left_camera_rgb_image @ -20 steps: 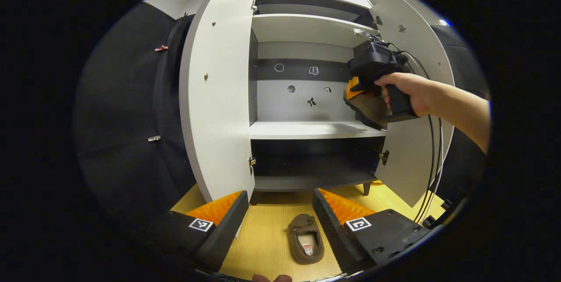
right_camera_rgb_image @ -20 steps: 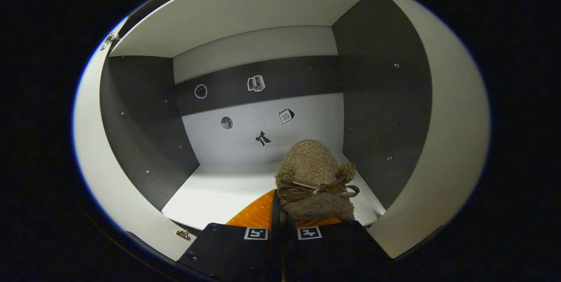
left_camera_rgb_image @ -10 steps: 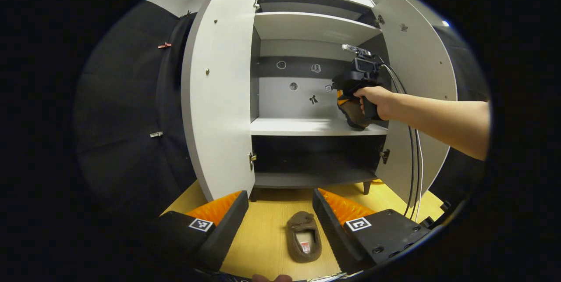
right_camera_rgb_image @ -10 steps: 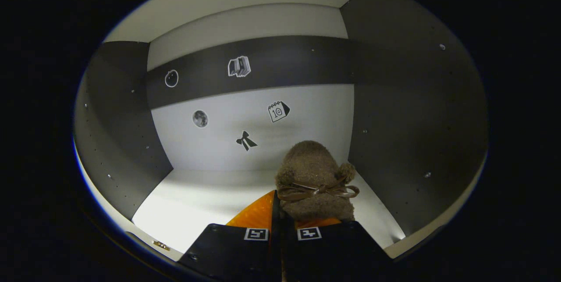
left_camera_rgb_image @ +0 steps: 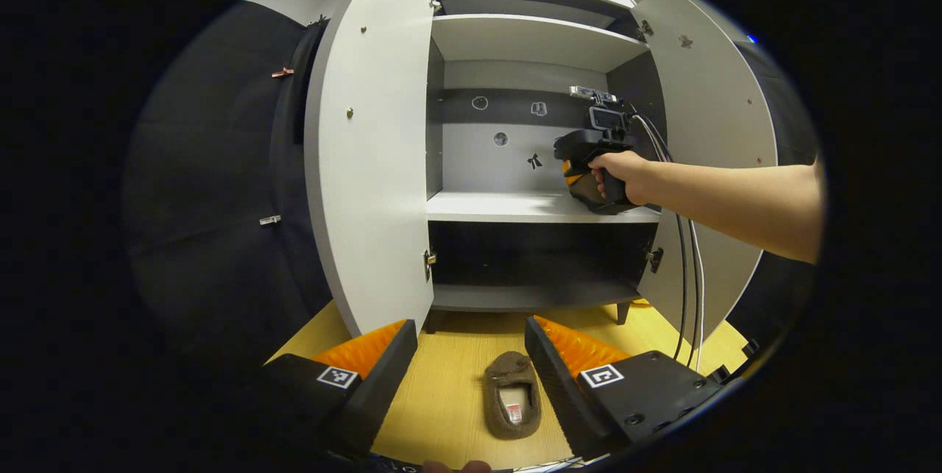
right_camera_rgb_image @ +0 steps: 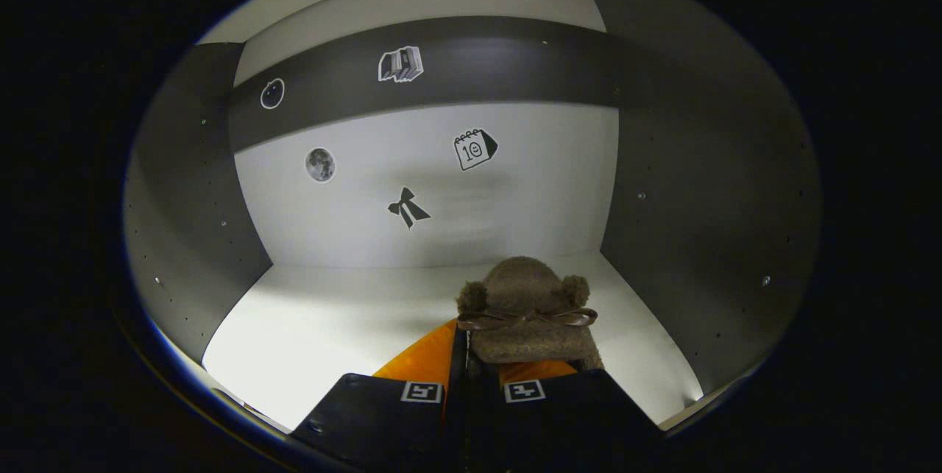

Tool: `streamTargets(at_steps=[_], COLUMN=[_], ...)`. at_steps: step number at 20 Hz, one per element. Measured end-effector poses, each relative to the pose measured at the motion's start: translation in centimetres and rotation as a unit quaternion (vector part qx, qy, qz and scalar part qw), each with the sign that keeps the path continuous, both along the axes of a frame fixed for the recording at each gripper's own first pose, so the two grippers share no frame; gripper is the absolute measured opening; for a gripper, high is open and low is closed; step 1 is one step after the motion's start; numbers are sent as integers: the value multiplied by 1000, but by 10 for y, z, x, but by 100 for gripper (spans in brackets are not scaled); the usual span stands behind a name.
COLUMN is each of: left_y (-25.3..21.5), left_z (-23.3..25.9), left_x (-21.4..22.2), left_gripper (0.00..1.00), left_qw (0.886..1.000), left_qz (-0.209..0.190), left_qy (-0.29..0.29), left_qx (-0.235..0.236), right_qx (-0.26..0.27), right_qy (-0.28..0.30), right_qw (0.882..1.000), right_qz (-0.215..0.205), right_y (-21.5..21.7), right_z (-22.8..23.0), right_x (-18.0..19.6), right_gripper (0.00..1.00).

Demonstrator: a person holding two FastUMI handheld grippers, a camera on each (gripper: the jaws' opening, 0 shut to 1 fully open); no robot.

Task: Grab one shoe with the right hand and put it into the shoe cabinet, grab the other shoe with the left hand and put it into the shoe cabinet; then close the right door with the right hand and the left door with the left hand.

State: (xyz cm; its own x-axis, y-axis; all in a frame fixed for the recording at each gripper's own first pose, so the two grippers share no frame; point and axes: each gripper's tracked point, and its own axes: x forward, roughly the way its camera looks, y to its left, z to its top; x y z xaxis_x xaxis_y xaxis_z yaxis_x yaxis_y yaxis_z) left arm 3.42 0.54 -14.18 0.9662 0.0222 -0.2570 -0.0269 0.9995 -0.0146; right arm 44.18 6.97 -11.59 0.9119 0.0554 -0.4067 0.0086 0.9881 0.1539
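In the right gripper view my right gripper [right_camera_rgb_image: 464, 363] is shut on a brown fuzzy slipper [right_camera_rgb_image: 524, 311] with a bow, held low over the white middle shelf [right_camera_rgb_image: 331, 326] deep inside the shoe cabinet. The left gripper view shows that gripper [left_camera_rgb_image: 589, 164] and the hand holding it at the shelf's right side. The other brown slipper [left_camera_rgb_image: 512, 393] lies on the yellow floor between the fingers of my open left gripper [left_camera_rgb_image: 471, 366], which hovers above it. Both cabinet doors stand open, the left door [left_camera_rgb_image: 368, 157] and the right door [left_camera_rgb_image: 714, 127].
The cabinet has an upper shelf [left_camera_rgb_image: 530, 35] and a dark lower compartment [left_camera_rgb_image: 533, 267]. Cables [left_camera_rgb_image: 688, 274] hang from the right gripper in front of the right door. Black cloth [left_camera_rgb_image: 213, 186] lines the wall to the left of the cabinet.
The right gripper has carried its slipper deeper into the cabinet and lower toward the middle shelf. The left gripper has hardly moved.
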Motion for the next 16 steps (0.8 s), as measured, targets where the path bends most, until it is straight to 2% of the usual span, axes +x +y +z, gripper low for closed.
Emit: streamTargets(at_steps=[1,4,5,8,9,12,16], left_y=[-1,-2,-2,-3,-3,-2,-2], left_z=[0,-2,-4,-13,-18,-30,-56], left_x=[1,4,4,6,7,9,16], left_gripper=[94,94,94,94,94,94,94], left_qw=[1000,1000,1000,1000,1000,1000,999], left_qz=[0,1,1,-2,-4,-5,-18], left_qy=[0,0,2,8,12,21,38], left_qx=[-2,-1,0,5,8,14,4], right_qx=[4,18,25,30,30,33,54], right_qy=[-1,4,8,11,12,6,-51], right_qw=[1000,1000,999,998,998,996,994], right_qz=[7,17,25,52,59,78,81], right_y=[3,6,8,15,15,14,5], right_z=[0,7,10,19,20,31,74], right_x=[1,-11,-16,-35,-42,-65,-94], right_gripper=[16,50,51,77,79,94,96])
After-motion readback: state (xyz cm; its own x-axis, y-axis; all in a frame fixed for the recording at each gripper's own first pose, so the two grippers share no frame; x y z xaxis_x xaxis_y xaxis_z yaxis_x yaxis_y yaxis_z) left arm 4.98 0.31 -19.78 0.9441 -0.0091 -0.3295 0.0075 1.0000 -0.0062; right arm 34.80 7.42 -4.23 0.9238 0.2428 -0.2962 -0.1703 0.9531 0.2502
